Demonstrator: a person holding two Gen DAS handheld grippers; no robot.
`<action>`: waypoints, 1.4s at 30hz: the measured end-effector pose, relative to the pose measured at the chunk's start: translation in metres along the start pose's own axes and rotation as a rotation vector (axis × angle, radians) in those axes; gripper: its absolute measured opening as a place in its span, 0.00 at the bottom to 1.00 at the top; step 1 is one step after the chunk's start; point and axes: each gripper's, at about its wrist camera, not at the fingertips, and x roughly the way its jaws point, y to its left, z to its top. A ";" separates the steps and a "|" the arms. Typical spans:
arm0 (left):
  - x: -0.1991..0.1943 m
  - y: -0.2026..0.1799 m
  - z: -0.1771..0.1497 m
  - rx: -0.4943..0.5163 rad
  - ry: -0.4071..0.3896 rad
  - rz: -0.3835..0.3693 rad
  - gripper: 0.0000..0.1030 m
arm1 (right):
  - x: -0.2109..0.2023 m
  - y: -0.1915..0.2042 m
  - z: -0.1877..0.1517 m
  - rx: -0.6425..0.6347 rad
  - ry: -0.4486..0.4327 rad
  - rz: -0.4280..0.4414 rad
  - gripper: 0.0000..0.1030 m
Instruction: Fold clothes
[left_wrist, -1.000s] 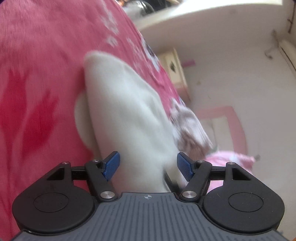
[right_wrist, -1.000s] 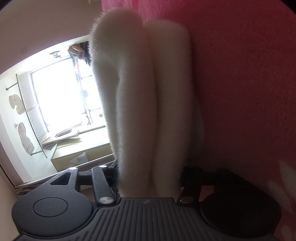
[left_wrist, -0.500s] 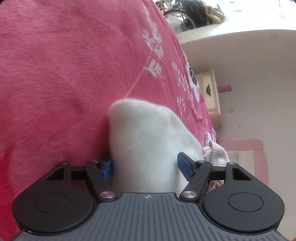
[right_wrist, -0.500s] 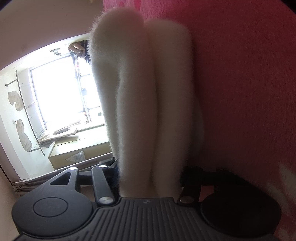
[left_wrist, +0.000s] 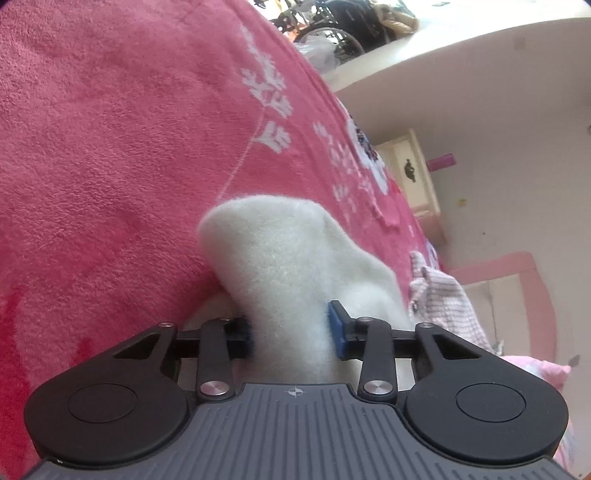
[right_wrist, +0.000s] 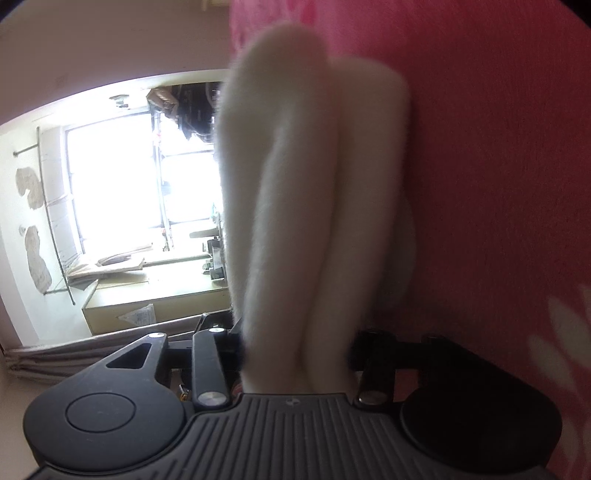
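A white fleece garment (left_wrist: 280, 258) lies on a pink blanket (left_wrist: 110, 147). In the left wrist view a rounded fold of it sticks out forward between the blue pads (left_wrist: 338, 332). My left gripper (left_wrist: 291, 334) is closing, and both pads press into the fleece. In the right wrist view the same white garment (right_wrist: 314, 184) shows as two thick folded layers, standing up against the pink blanket (right_wrist: 498, 147). My right gripper (right_wrist: 295, 350) is closing too, with both layers filling the gap between its dark fingers. Its pads are hidden by the fabric.
A pink-and-white striped garment (left_wrist: 447, 299) lies at the blanket's far edge, and a pale cabinet (left_wrist: 417, 173) stands beyond it. In the right wrist view a bright window (right_wrist: 110, 184) sits behind a low desk (right_wrist: 155, 295) off to the side.
The left jaws have narrowed from wide apart onto the white fold, after sliding along it towards its end. The right gripper has lifted a little with its folded layers, which now look blurred.
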 end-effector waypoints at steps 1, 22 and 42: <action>-0.003 -0.003 -0.002 0.016 0.002 -0.002 0.34 | -0.003 0.004 -0.001 -0.013 -0.001 -0.001 0.45; -0.081 0.055 -0.066 -0.002 0.138 -0.041 0.41 | -0.062 0.015 -0.086 -0.170 0.238 -0.273 0.59; -0.125 -0.045 -0.101 0.509 -0.070 0.003 0.45 | -0.187 0.057 -0.181 -1.386 -0.026 -0.346 0.19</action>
